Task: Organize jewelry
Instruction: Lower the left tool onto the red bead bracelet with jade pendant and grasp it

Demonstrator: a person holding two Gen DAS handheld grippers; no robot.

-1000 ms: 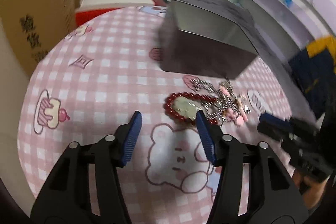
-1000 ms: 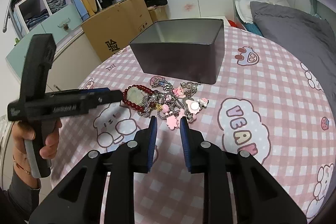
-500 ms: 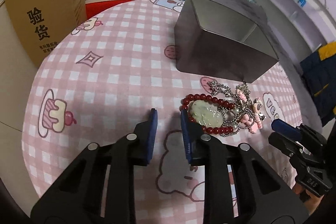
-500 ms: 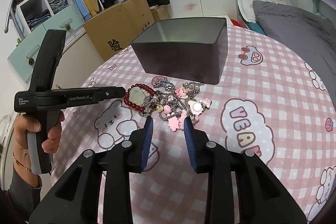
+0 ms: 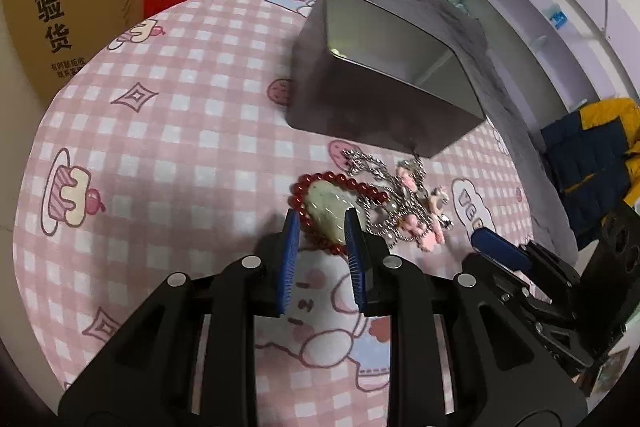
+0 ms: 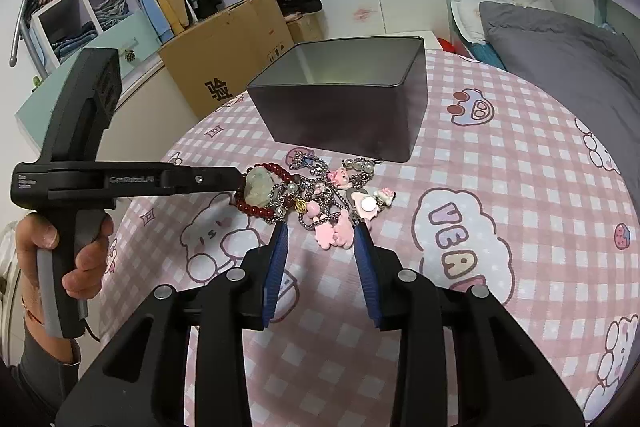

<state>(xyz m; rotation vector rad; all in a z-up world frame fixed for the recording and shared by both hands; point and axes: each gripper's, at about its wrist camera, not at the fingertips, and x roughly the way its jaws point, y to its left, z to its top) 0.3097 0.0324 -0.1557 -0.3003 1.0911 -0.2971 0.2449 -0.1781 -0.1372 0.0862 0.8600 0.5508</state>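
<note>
Jewelry (image 6: 320, 199) lies in a tangled heap at the centre of both views, on the pink checked desk (image 6: 500, 187) just in front of an open metal tin (image 6: 340, 99): a red bead bracelet (image 5: 320, 211) with a pale green stone (image 5: 330, 205), silver chains and pink charms. None of it looks to be in the tin yet, so this reads as the first pick.

The left tongs (image 5: 320, 227) reach in level from the left of the right-wrist frame, their blue pads set narrowly either side of the bracelet's near edge and the stone; whether they grip it I cannot tell. The right tongs (image 6: 320, 239) sit low at the bottom centre, spread wide, tips just short of the pink charms (image 6: 332, 231).

Next, I judge, the left tongs must pinch the bracelet firmly and lift it free. Chains draped over the beads could drag along.
</note>
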